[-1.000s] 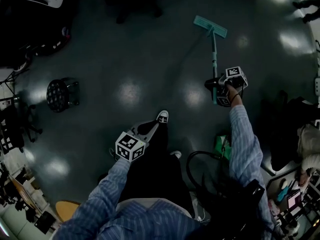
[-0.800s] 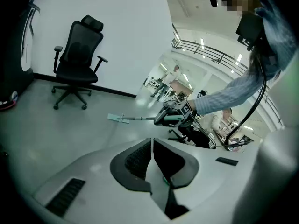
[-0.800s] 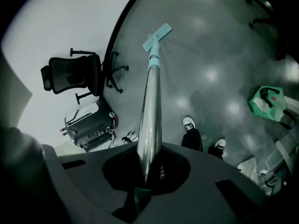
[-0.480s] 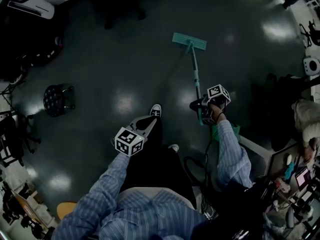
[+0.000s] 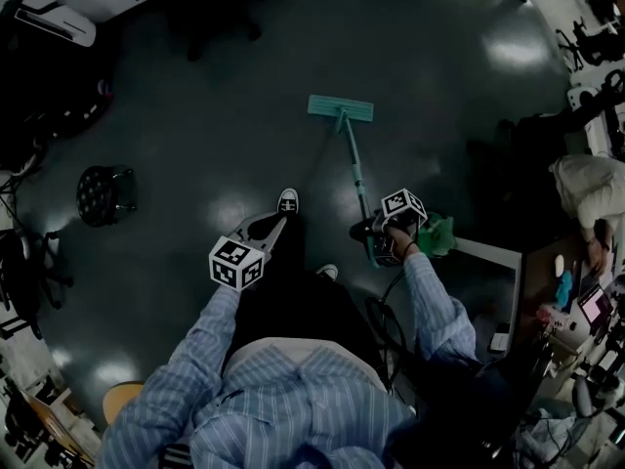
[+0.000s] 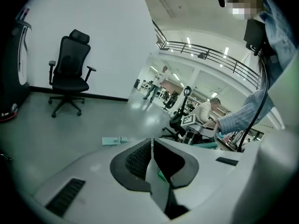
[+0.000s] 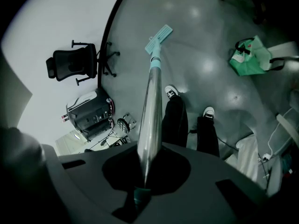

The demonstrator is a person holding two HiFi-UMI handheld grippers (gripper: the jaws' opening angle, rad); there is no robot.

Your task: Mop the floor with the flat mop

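The flat mop's teal head [image 5: 341, 107] lies flat on the dark floor ahead of me, and its handle [image 5: 356, 179] slants back to my right gripper [image 5: 374, 237], which is shut on the handle's upper end. In the right gripper view the metal handle [image 7: 152, 97] runs from the gripper [image 7: 145, 171] down to the mop head [image 7: 159, 37]. My left gripper [image 5: 274, 227] hangs over my left shoe, away from the mop, shut on nothing. The left gripper view shows its jaws closed [image 6: 152, 146] and the mop head [image 6: 113, 140] on the floor beyond.
A green bag [image 5: 439, 233] sits on the floor right beside my right hand, next to a white desk [image 5: 493, 262]. A round black stool [image 5: 105, 193] stands at the left. A black office chair [image 6: 70, 73] stands by the wall. Cables [image 5: 391, 325] trail near my feet.
The right gripper has drawn the mop back and to the left, so the head has slid across the floor toward me. The left gripper stays shut by my leg.
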